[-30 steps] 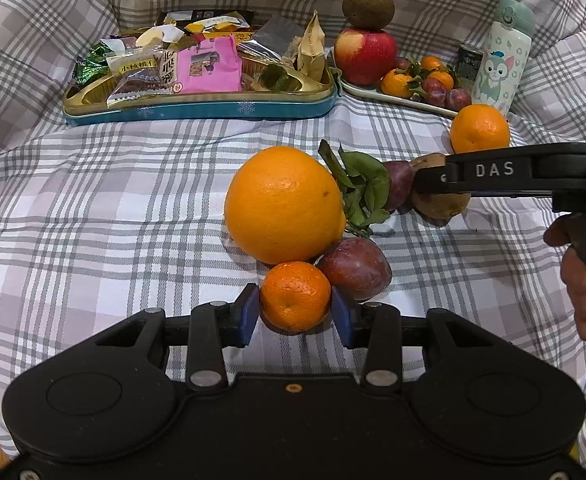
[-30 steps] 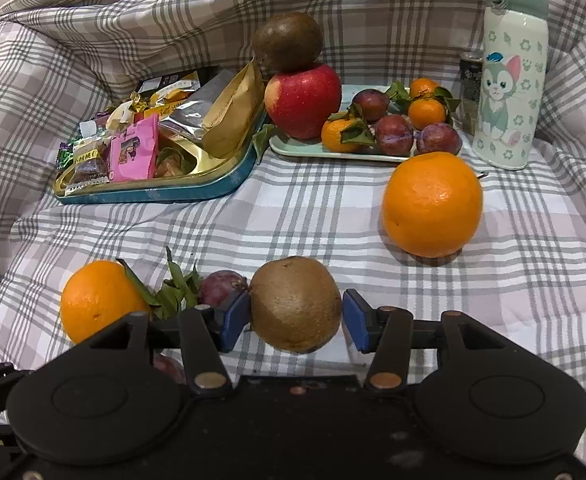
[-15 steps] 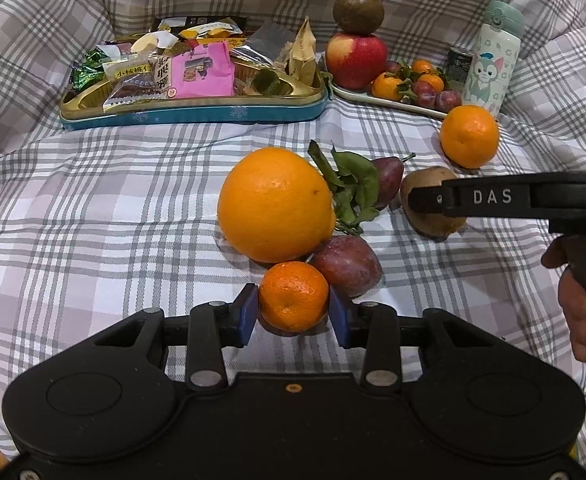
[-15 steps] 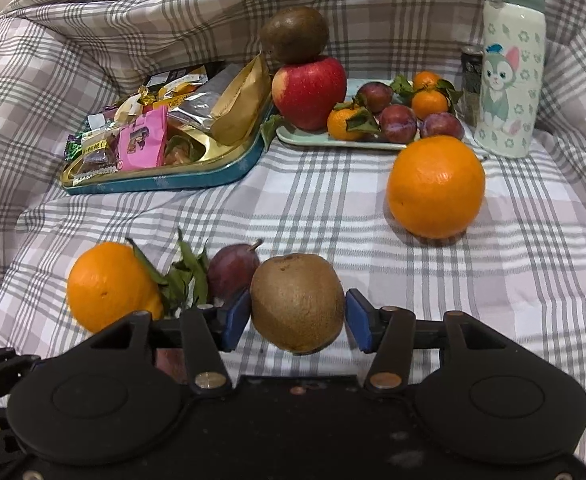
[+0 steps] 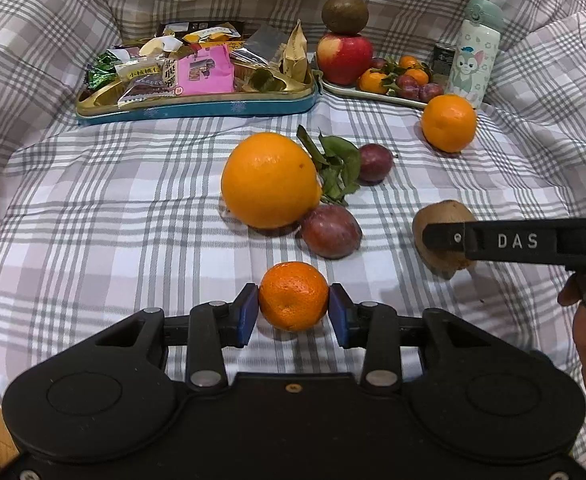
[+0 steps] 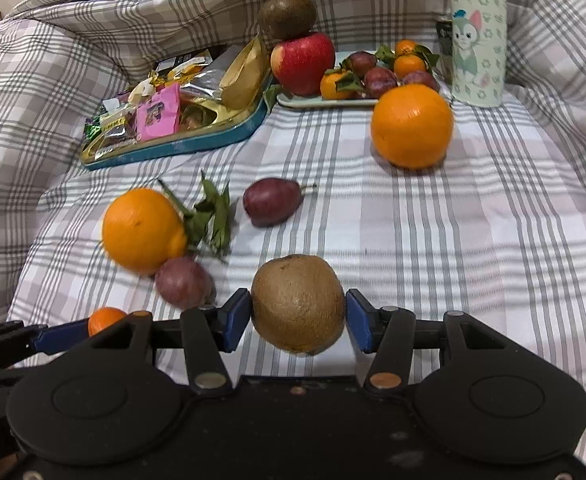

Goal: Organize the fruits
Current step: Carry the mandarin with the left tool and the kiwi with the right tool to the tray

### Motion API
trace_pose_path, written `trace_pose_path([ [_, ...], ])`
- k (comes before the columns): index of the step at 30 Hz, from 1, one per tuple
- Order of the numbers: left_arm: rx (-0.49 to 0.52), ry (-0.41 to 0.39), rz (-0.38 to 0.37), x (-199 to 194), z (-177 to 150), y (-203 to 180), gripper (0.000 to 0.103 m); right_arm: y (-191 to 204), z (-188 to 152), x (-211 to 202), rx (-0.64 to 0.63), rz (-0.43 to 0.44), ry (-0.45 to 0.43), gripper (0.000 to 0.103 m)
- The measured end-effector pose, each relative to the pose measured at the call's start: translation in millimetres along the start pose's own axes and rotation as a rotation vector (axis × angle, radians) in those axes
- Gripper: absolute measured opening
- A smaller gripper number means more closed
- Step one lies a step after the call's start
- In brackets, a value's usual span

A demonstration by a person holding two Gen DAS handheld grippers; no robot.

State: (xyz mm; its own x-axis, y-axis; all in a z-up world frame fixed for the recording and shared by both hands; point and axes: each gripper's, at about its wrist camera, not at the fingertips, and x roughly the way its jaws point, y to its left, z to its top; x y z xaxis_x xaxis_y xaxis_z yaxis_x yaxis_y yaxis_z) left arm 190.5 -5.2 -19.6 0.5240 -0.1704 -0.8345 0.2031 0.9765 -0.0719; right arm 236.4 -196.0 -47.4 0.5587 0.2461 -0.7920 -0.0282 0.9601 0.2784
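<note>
My left gripper [image 5: 293,310] is shut on a small mandarin [image 5: 293,296] and holds it above the checked cloth. My right gripper [image 6: 299,314] is shut on a brown kiwi [image 6: 297,303], also seen from the left wrist view [image 5: 439,222]. A large orange with leaves [image 5: 271,180], two purple plums [image 5: 331,231] [image 5: 375,157] and a second orange [image 5: 448,122] lie on the cloth. A pale fruit plate [image 6: 321,101] at the back holds a red apple [image 6: 303,62] with a kiwi on top, mandarins and plums.
A gold and teal tin of snack packets [image 5: 197,98] stands at the back left. A cartoon cat bottle [image 6: 477,36] and a dark can [image 5: 443,56] stand at the back right. The cloth [image 5: 93,208] rises in folds around the flat area.
Both grippers have lifted and pulled back toward me with their fruit. The mandarin has come away from the large orange and plum; the kiwi has left the leaves and plum.
</note>
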Motion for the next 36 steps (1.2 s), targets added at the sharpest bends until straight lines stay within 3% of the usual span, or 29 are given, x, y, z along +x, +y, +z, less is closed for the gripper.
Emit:
trace_pose_path([
  [22, 0.025, -0.025, 0.017, -72, -66, -27, 0.047, 9, -90, -99, -0.01, 0.046, -0.049, 0.054],
  [36, -0.005, -0.007, 0.053, -97, -113, -27, 0.047, 17, -147, -131, -0.017, 0.102, -0.032, 0.054],
])
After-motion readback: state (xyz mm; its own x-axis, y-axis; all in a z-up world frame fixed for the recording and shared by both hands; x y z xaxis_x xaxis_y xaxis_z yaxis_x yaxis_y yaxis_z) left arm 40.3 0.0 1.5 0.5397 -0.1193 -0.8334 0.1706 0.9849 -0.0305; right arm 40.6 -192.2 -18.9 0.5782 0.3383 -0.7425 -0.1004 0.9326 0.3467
